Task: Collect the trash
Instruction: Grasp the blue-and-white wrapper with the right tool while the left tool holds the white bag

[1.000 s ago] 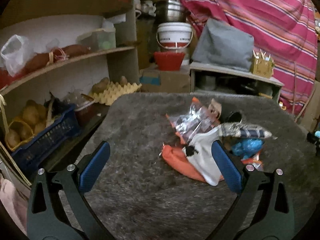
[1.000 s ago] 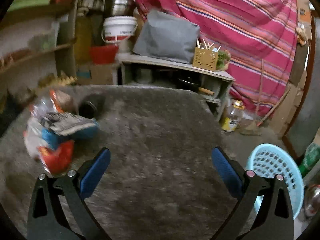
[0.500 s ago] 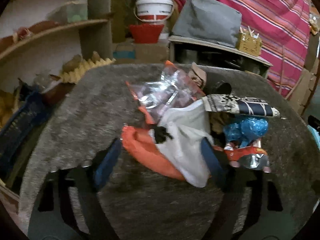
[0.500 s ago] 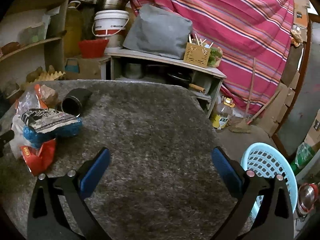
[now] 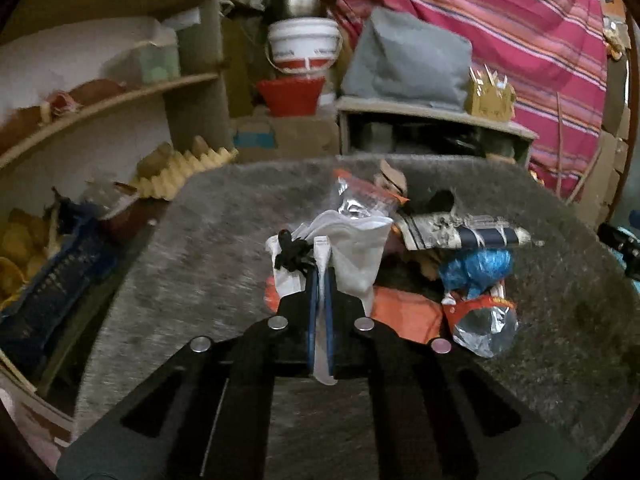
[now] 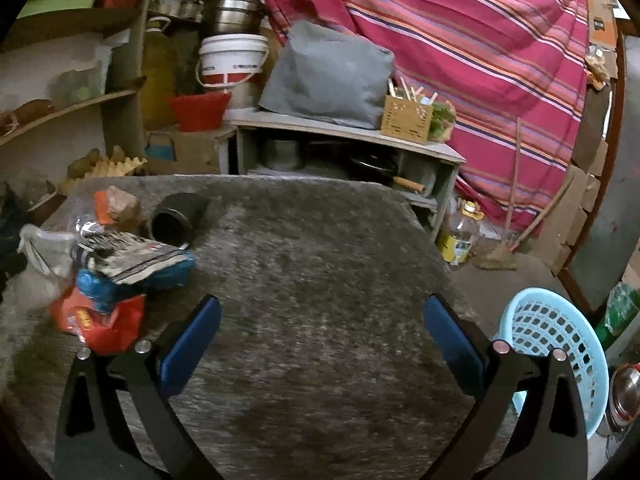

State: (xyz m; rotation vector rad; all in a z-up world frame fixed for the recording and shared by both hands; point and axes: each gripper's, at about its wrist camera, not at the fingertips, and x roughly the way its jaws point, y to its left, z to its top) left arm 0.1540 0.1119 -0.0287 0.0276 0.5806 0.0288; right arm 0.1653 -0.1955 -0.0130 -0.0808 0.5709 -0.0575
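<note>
Left gripper angled down over trash pile, jaws just closed, clenched on white bag, strip of it pinched between blue pads. Right gripper angled down over bare grey carpet, jaws spread wide, nothing between them. Pile on carpet: rolled newspaper, blue wrapper, orange packet, foil pieces. Blue basket on floor beside table, right. Behind: shelves, white bucket, striped cloth.

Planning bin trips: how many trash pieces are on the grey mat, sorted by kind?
Plastic bags, 3: white bag, crumpled blue bag, orange bag
Foil wrappers, 2: clear-silver wrapper, red-silver wrapper
Rolled newspaper: 1
Crumpled brown paper: 1
Black tube: 1
Total: 8
</note>
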